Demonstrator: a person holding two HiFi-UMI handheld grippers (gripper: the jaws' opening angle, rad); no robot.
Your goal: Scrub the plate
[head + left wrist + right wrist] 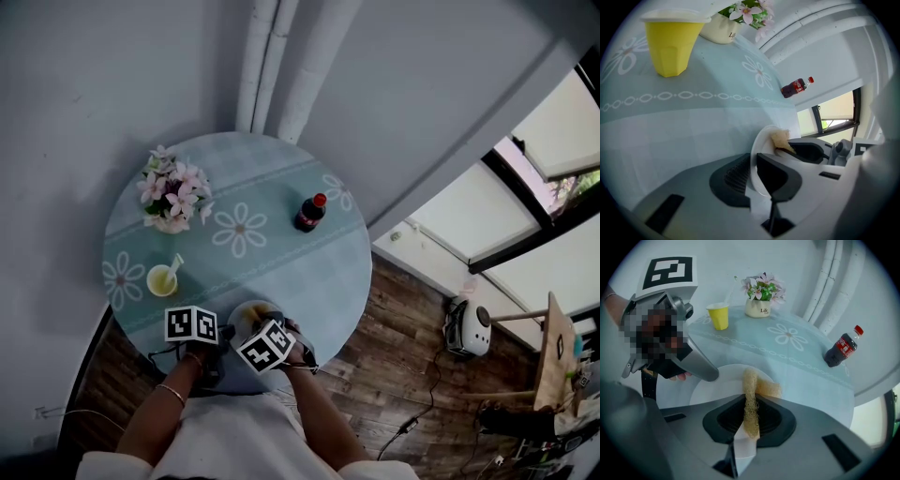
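Plate: white, round, plain; set at the near edge of the round table.
Writing: "Life" is read on the flower pot; the cola bottle label is too small to be read.
Left tool: jaws closed on the plate's rim.
Right tool: clamped on a tan scrub pad, whose end is laid on the plate.
Hands: both tools are held steeply downward, side by side.

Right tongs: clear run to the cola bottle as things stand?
Probably yes: only bare tablecloth lies between plate and cola bottle. But right tongs are shut on the scrub pad.
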